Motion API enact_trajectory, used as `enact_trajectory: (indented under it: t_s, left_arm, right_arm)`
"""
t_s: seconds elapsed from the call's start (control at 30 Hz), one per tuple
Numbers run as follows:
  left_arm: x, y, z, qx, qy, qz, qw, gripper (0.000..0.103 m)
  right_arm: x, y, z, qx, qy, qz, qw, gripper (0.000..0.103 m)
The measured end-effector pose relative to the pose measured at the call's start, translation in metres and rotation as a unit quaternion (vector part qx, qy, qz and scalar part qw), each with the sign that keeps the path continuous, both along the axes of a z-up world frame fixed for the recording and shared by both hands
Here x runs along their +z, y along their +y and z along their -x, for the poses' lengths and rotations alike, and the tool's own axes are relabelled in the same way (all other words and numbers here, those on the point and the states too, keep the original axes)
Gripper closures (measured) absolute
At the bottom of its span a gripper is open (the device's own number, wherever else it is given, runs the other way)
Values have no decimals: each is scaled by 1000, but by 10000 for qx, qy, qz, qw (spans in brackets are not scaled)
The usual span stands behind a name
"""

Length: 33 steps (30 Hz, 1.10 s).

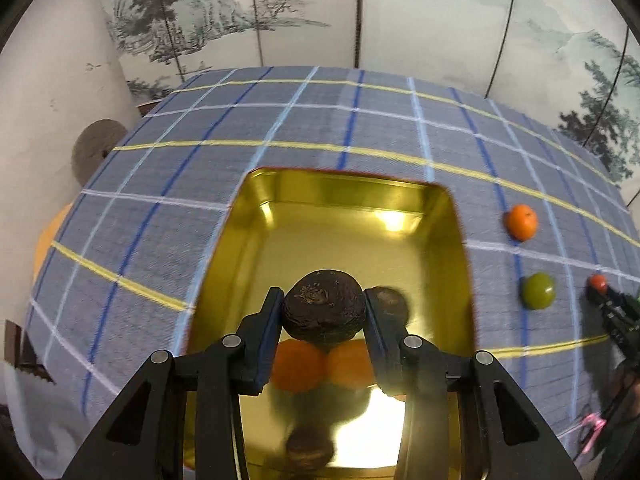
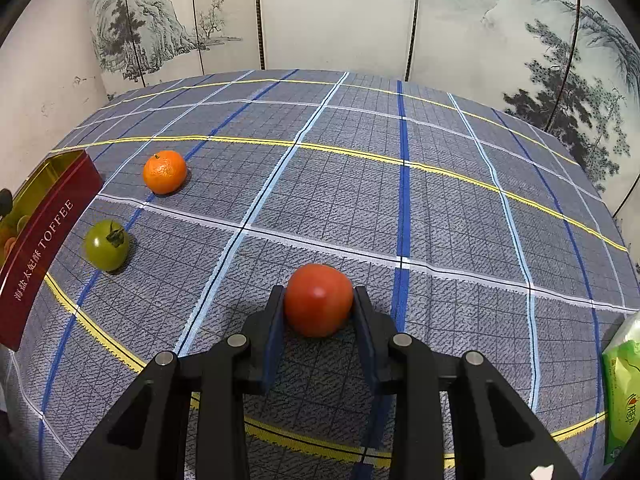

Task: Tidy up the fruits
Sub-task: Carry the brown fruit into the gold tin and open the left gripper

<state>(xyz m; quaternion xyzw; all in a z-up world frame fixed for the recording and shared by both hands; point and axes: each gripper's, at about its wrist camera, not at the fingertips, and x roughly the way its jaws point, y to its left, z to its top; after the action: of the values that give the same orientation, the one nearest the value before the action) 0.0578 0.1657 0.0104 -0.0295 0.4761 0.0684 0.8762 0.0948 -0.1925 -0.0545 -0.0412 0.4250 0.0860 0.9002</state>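
Note:
My left gripper point(image 1: 324, 304) is shut on a dark wrinkled round fruit point(image 1: 323, 304), held above the gold inside of a toffee tin point(image 1: 344, 200). Two orange fruits point(image 1: 300, 364) lie in the tin below it, and another dark fruit point(image 1: 390, 300) shows just behind the right finger. My right gripper point(image 2: 319, 300) is shut on a red tomato point(image 2: 319, 299) low over the checked cloth. An orange mandarin point(image 2: 165, 171) and a green tomato point(image 2: 106, 245) rest on the cloth between the tin point(image 2: 44, 240) and the right gripper.
A blue checked tablecloth point(image 2: 440, 208) covers the table, with painted folding screens behind it. A green packet point(image 2: 622, 392) lies at the right edge. The tin's red side wall stands at the left in the right wrist view. A grey round object point(image 1: 96, 152) sits off the table's left edge.

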Motion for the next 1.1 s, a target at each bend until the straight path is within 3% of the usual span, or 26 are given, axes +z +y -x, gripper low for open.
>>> enact_trajectory:
  t_s: [0.33, 1.1]
  left_arm:
    - [-25, 24, 10, 91, 306, -198, 9993, 63]
    - [-20, 25, 41, -285, 289, -181, 9990, 63]
  right_arm:
    - [0, 1, 0, 0, 0, 4, 10000, 73]
    - [0, 2, 1, 1, -1, 12, 10000, 73]
